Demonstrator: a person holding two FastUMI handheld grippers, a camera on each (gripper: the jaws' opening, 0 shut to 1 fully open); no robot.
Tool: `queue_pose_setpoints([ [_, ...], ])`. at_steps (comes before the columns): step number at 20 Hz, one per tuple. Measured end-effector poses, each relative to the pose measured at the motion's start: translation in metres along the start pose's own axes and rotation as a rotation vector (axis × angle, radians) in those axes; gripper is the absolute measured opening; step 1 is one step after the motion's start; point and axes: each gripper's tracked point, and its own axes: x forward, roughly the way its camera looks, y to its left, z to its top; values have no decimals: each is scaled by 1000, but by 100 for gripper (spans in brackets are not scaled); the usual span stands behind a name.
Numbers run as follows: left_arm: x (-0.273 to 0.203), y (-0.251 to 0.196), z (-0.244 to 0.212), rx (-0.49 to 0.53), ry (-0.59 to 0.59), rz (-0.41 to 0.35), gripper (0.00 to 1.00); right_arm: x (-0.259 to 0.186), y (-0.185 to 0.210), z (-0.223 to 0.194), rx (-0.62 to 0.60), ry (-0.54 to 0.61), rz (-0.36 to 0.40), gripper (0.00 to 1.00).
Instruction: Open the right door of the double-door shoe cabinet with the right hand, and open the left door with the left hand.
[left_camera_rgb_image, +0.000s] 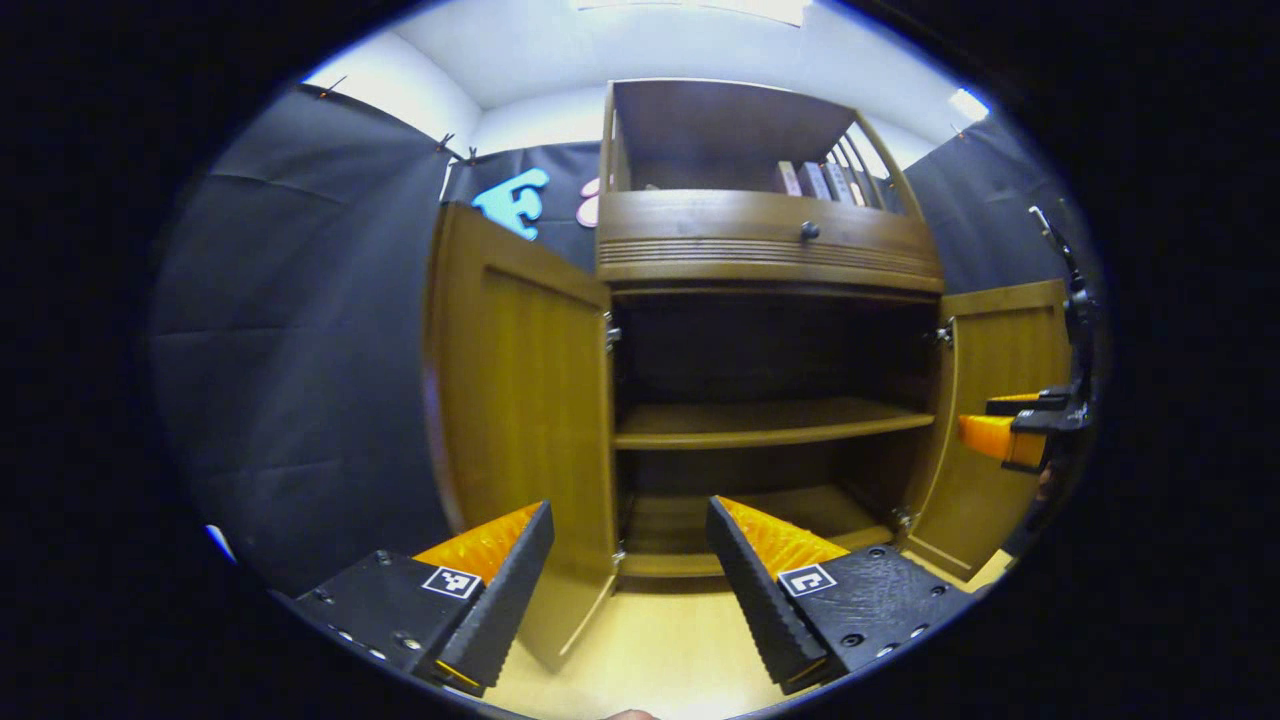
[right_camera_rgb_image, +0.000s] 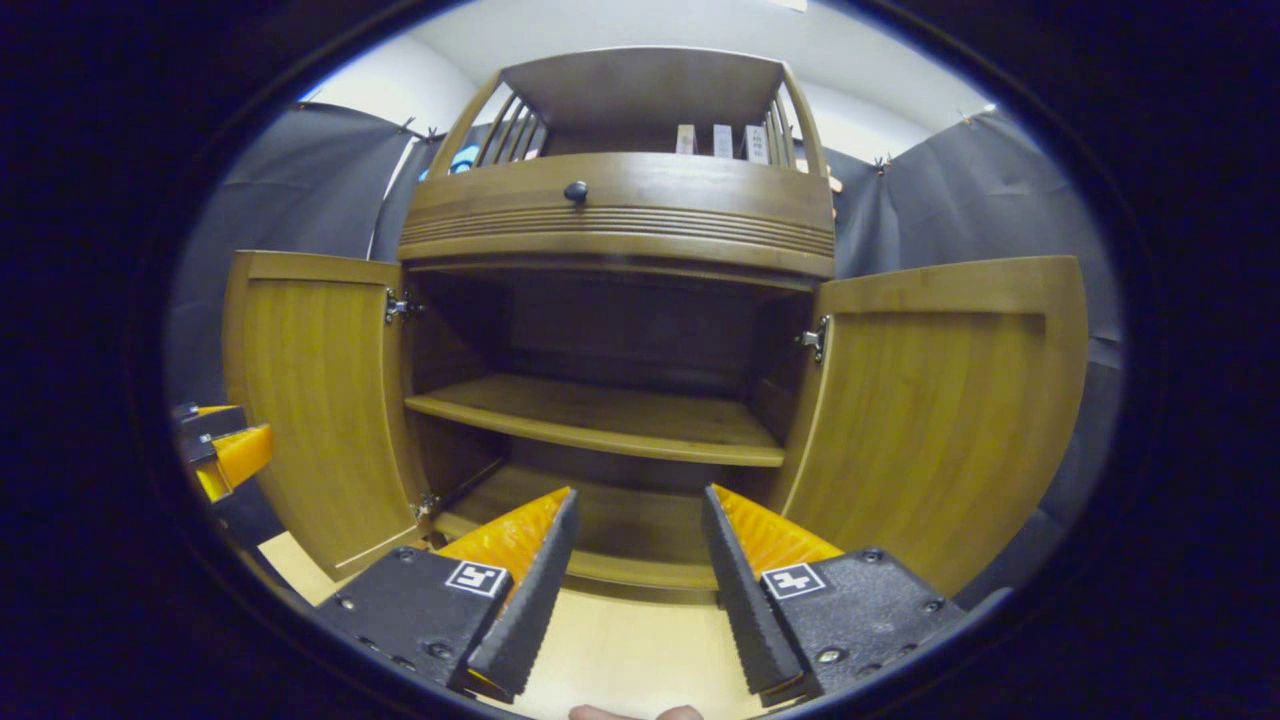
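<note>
Shoe cabinet (left_camera_rgb_image: 770, 250) stood on the floor straight ahead of both cameras, both lower doors already swung wide. Left door (left_camera_rgb_image: 520, 400) stood out at roughly a right angle, its lower edge close to the left gripper (left_camera_rgb_image: 630, 570); right door (right_camera_rgb_image: 940, 400) likewise, just beside the right gripper (right_camera_rgb_image: 635, 560). Left gripper's fingers were spread wide, nothing between them; right gripper the same, wide and empty, neither touching a door. The right gripper also showed far off at the edge of the left gripper view, near the right door. Doors looked like stiff wood panels on metal hinges (right_camera_rgb_image: 812, 338), probably light to swing, smooth faces likely slippery; no handle visible from the inside faces, so the free vertical edge seemed the best place to pinch. Inside: middle shelf (right_camera_rgb_image: 600, 415) and bottom board both bare, no shoes seen. Top open compartment held a few upright books or boxes (right_camera_rgb_image: 720, 140), too small to tell. Drawer with a round knob (right_camera_rgb_image: 575, 190) was closed. Task looked done.
</note>
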Motion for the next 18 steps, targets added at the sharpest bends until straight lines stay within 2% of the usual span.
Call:
queue_pose_setpoints([
  [1, 4, -13, 5, -7, -13, -25, 100, -2, 1, 4, 4, -7, 8, 87],
  [2, 6, -25, 8, -13, -21, -60, 96, -6, 3, 9, 9, -25, 26, 80],
  [3, 7, -36, 15, -15, -39, -90, 96, -10, 3, 14, 12, -46, 35, 87],
  [4, 8, -44, 19, -12, -47, -106, 100, -14, 0, 18, 13, -62, 27, 87],
  [5, 9, -51, 21, -5, -52, -122, 100, -17, -2, 22, 14, -75, 19, 80],
  [6, 10, -56, 25, 3, -58, -133, 100, -20, -4, 25, 18, -86, 15, 80],
  [8, 12, -64, 34, 18, -80, -135, 100, -25, -9, 31, 36, -106, 11, 80],
  [9, 13, -66, 37, 21, -89, -132, 96, -28, -11, 35, 46, -115, 11, 81],
  [10, 13, -67, 40, 22, -95, -131, 100, -29, -13, 38, 55, -124, 14, 81],
  [11, 14, -68, 42, 20, -101, -130, 96, -29, -14, 41, 62, -134, 20, 81],
  [13, 13, -67, 41, 14, -109, -124, 95, -31, -15, 48, 74, -164, 31, 81],
  [14, 14, -66, 42, 15, -114, -120, 95, -31, -16, 50, 80, -179, 39, 81],
  [15, 15, -65, 44, 23, -125, -109, 100, -32, -15, 54, 85, -200, 49, 81],
  [16, 16, -64, 46, 33, -131, -95, 95, -33, -15, 56, 86, -213, 52, 81],
  [17, 17, -64, 49, 36, -132, -85, 100, -33, -15, 56, 82, -218, 55, 81],
  [18, 18, -63, 51, 37, -135, -81, 95, -33, -14, 58, 77, -223, 57, 81],
])
